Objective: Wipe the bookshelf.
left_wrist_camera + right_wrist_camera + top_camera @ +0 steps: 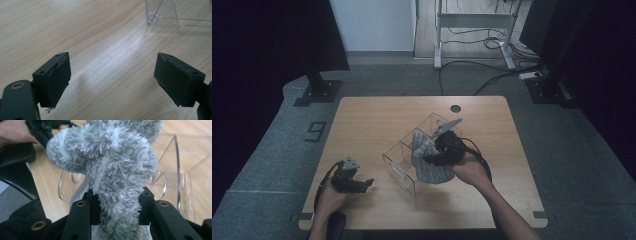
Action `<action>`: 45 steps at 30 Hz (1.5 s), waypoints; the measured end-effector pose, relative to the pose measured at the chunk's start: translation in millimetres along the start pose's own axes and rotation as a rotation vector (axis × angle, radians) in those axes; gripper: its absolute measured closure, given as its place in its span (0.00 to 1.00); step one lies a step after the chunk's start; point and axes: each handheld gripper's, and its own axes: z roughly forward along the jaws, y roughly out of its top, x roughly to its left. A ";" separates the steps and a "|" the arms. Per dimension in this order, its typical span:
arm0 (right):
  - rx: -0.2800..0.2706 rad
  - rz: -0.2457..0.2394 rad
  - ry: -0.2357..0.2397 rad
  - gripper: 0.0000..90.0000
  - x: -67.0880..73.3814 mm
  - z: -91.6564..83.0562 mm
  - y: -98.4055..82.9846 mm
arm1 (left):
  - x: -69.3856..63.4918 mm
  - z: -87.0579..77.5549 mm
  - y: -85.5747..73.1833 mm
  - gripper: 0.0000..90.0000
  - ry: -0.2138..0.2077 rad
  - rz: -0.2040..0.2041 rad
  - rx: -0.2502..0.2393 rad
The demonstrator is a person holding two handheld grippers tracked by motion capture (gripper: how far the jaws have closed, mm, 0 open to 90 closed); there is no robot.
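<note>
The high view is looking forward and down from above my side of the bench, taking in the whole top from well back, my forearms entering at the bottom edge. The left gripper view is riding low, looking along my left claw close over the wood, the clear box at upper right. The right gripper view is sitting very near the grey fluffy cloth, facing that same box, which the high view is showing at centre.
</note>
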 end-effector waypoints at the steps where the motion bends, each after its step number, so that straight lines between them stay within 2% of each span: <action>1: -0.002 -0.002 0.004 0.70 0.2 -0.6 4.5 | 1.7 1.1 -1.1 0.13 -0.009 -0.003 0.009; 8: -0.010 -0.019 0.023 0.70 4.9 3.4 32.3 | 11.0 9.3 -9.0 0.00 -0.011 -0.008 0.051; 13: -0.005 -0.042 0.031 0.70 11.6 11.4 52.9 | 16.2 12.0 -12.8 0.00 -0.004 -0.016 0.060; 22: 0.020 -0.080 0.051 0.70 26.2 35.7 82.0 | 17.2 13.8 -14.3 0.00 -0.005 0.003 0.048; 28: 0.054 -0.099 0.065 0.70 37.0 60.1 90.0 | 18.1 15.8 -18.0 0.00 -0.008 0.014 -0.002; 29: 0.064 -0.102 0.073 0.70 39.9 68.2 91.5 | 18.3 16.3 -18.6 0.00 -0.008 0.015 -0.011; 30: 0.064 -0.102 0.073 0.70 39.9 68.2 91.5 | 18.7 16.6 -19.0 0.00 -0.012 0.016 -0.018; 36: 0.127 -0.144 0.018 0.70 46.4 91.3 92.3 | 18.9 17.5 -19.4 0.00 -0.011 0.016 -0.030; 41: 0.141 -0.161 0.012 0.70 48.4 100.2 89.4 | 18.6 18.0 -19.1 0.00 -0.006 0.013 -0.032; 45: 0.135 -0.169 0.002 0.69 51.7 96.9 89.7 | 18.5 18.1 -19.1 0.00 -0.005 0.013 -0.032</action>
